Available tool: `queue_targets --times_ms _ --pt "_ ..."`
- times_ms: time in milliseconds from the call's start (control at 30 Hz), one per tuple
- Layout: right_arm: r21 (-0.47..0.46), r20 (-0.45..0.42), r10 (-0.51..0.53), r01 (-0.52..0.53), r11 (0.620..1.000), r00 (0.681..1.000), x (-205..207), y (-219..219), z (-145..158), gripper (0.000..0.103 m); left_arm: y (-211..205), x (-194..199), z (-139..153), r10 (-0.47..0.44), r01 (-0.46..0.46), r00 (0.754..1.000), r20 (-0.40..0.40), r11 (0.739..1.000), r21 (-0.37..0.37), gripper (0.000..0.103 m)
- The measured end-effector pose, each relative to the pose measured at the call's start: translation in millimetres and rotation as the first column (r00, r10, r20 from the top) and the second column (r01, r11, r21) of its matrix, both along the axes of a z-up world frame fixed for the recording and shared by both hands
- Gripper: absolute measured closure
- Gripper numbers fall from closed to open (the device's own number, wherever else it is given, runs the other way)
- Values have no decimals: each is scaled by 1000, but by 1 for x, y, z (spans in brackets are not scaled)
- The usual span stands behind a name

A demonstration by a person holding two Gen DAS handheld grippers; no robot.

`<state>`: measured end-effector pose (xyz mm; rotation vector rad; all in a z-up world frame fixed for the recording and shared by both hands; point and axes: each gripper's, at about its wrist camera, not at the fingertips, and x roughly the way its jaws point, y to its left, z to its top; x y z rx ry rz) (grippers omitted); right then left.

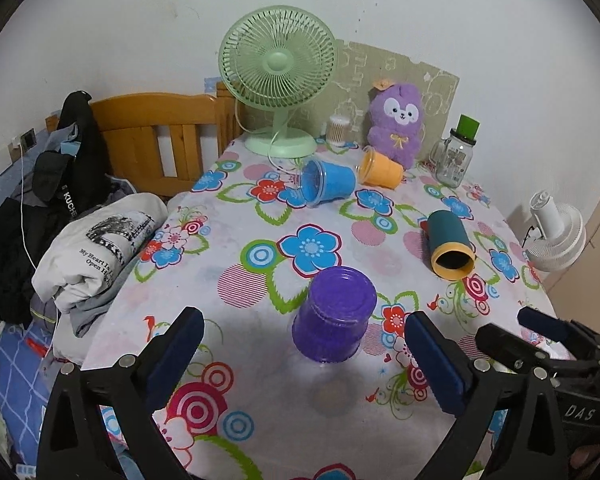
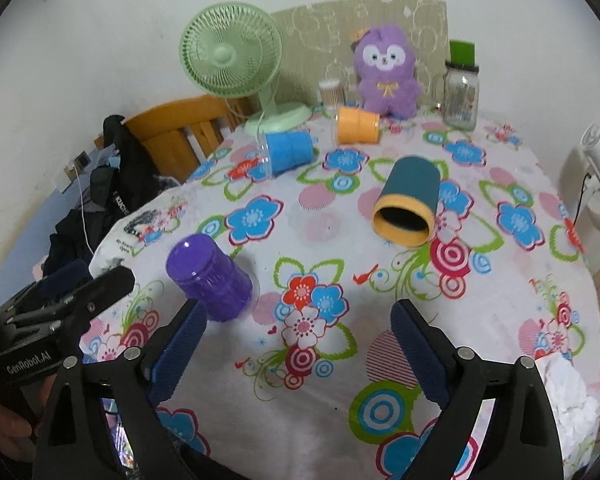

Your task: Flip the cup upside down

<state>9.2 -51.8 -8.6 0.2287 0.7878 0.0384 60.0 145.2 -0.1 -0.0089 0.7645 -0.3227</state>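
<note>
The purple cup [image 1: 334,316] stood upside down on the flowered tablecloth [image 1: 260,392], with its flat base on top and its mouth against the cloth. It was a translucent violet plastic cup with faint ribs around its side, and a thin clear rim showed at the bottom edge. In the right wrist view the same purple cup [image 2: 210,282] looked tilted, but this may come from the fisheye lens.

The left gripper [image 1: 300,346] was spread wide, and the cup stood between its two blue-padded fingers [image 1: 176,344] without touching either of them. The right gripper [image 2: 296,338] was also spread wide and held nothing; the cup was just beside the tip of its left finger.

Farther on the table, a teal cup [image 2: 408,202] with a yellow rim lay on its side, its dark mouth turned toward the cameras. A blue cup [image 1: 328,182] and an orange cup [image 1: 380,170] also lay on their sides, near a green fan [image 1: 278,76], a purple plush toy [image 1: 398,124] and a glass jar [image 1: 454,158].
</note>
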Motion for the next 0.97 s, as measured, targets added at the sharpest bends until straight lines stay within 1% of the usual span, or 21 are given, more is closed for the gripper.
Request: queue_targets --times_ms 167,500,767,967 --pt "-34 29 2 -1 999 1000 -9 9 12 7 6 -12 5 -3 4 1000 18 1000 -5 0" --pt "-96 78 20 -12 995 997 -29 31 28 7 21 -31 7 8 -8 1000 22 1000 -18 0" --pt "-116 86 38 -28 993 996 -38 40 32 6 25 -40 10 4 -3 999 37 1000 -26 0" --pt "-116 87 32 -22 993 996 -39 41 33 6 23 -44 11 -9 11 999 42 1000 -26 0"
